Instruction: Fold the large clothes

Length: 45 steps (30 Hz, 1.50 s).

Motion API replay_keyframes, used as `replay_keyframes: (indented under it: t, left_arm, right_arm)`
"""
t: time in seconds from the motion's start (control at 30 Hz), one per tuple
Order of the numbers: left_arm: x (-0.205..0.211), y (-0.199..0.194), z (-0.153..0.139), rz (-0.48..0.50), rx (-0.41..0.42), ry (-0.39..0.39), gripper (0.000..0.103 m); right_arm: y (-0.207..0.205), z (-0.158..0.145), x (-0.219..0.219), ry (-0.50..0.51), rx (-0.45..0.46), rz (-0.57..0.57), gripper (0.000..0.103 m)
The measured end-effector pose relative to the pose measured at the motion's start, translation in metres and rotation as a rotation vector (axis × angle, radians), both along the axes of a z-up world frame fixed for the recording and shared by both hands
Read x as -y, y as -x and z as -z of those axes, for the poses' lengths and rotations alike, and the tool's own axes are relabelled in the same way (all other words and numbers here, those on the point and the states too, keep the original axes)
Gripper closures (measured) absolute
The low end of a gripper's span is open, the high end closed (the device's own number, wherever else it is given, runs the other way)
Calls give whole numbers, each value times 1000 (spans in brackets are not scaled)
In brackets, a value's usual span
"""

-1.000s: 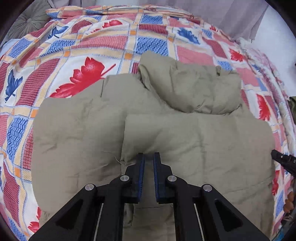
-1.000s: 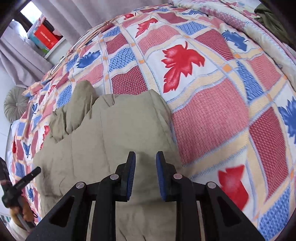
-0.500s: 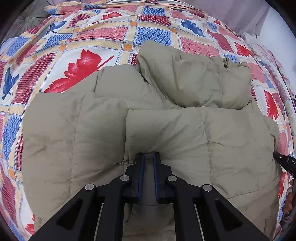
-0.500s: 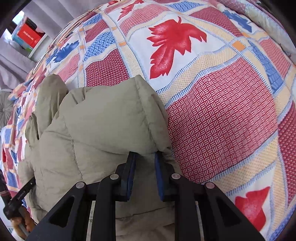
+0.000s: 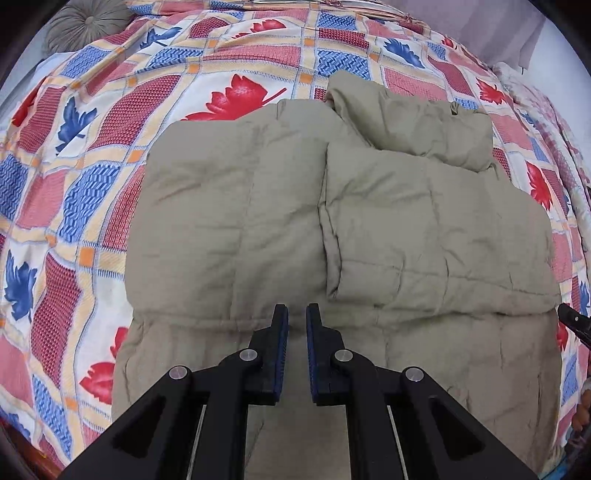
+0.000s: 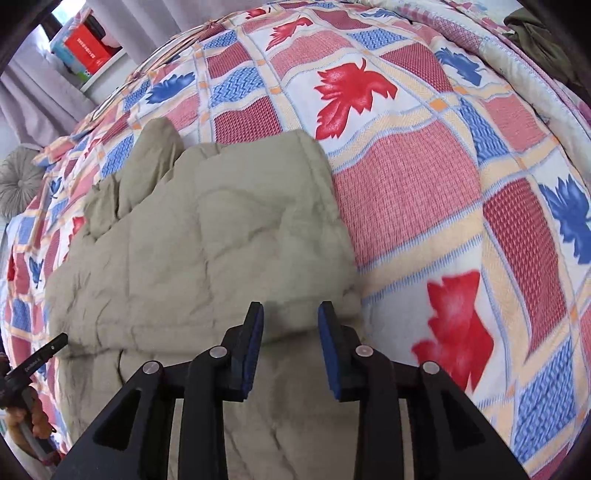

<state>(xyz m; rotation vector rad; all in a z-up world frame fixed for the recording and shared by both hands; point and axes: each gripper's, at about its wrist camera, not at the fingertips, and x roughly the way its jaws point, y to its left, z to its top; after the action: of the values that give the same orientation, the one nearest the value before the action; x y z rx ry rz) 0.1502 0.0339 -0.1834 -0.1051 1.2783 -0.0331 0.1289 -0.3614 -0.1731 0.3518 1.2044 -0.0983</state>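
Note:
An olive padded jacket [image 5: 236, 206] lies spread on the bed, one side panel [image 5: 436, 229] folded over its middle and the hood [image 5: 413, 122] bunched at the far end. My left gripper [image 5: 295, 314] hovers above the jacket's near part, shut, with nothing between its pads. In the right wrist view the jacket [image 6: 207, 251] ends at a rounded right edge. My right gripper [image 6: 290, 314] hangs over that edge; its jaws are opening, and the fabric below them is not pinched.
A quilt [image 5: 74, 192] with red and blue leaf checks covers the bed. A round grey cushion [image 5: 85, 26] sits at the far left corner. Curtains and a shelf with a red box [image 6: 86, 50] stand beyond the bed. A dark garment [image 6: 543, 44] lies at the far right.
Both grippers have drawn back from the jacket's fold they were down on half a second ago. The right jaws have spread and let the fabric go; the left view has shifted leftward.

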Motion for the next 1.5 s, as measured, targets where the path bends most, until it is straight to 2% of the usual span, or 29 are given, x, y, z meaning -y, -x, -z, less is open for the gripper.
replay_keyframes:
  t: [0.2, 0.33, 0.43, 0.47, 0.5, 0.53, 0.6, 0.77, 0.9, 1.0, 1.23, 1.3, 1.33, 1.5]
  left_arm:
    - [0, 30, -1, 21, -51, 19, 92]
    - [3, 48, -5, 43, -60, 5, 91]
    - [3, 61, -7, 40, -77, 18, 91]
    - [3, 64, -7, 38, -85, 22, 86]
    - [3, 67, -8, 34, -91, 21, 35]
    - [2, 71, -9, 19, -95, 13, 2]
    - [0, 79, -17, -10, -56, -14, 1]
    - [2, 89, -28, -10, -69, -37, 1]
    - [2, 91, -34, 11, -76, -48, 1]
    - [-3, 93, -42, 28, -96, -1, 1]
    - [-8, 109, -51, 15, -121, -1, 1]
    - [-10, 115, -51, 9, -133, -3, 1]
    - [-12, 117, -52, 7, -137, -3, 1]
    - [-17, 131, -52, -3, -156, -11, 1]
  right_arm:
    - [33, -1, -16, -48, -43, 10, 68]
    - [48, -5, -27, -66, -63, -3, 68]
    - [60, -9, -33, -91, -68, 1, 64]
    - [64, -9, -36, -97, -71, 3, 63]
    - [67, -9, -38, -104, -76, 4, 63]
    - [70, -9, -40, -110, -81, 3, 63]
    - [76, -9, -45, -123, -96, 0, 63]
    - [88, -11, -53, -146, -122, -1, 63]
    - [98, -11, -58, -176, -145, 4, 58]
    - [106, -15, -59, -194, -150, 6, 50]
    - [126, -25, -53, -221, -167, 47, 49]
    - [132, -28, -49, -243, -171, 65, 36]
    - [135, -29, -47, -258, -167, 77, 34]
    - [149, -36, -37, -293, -165, 121, 34]
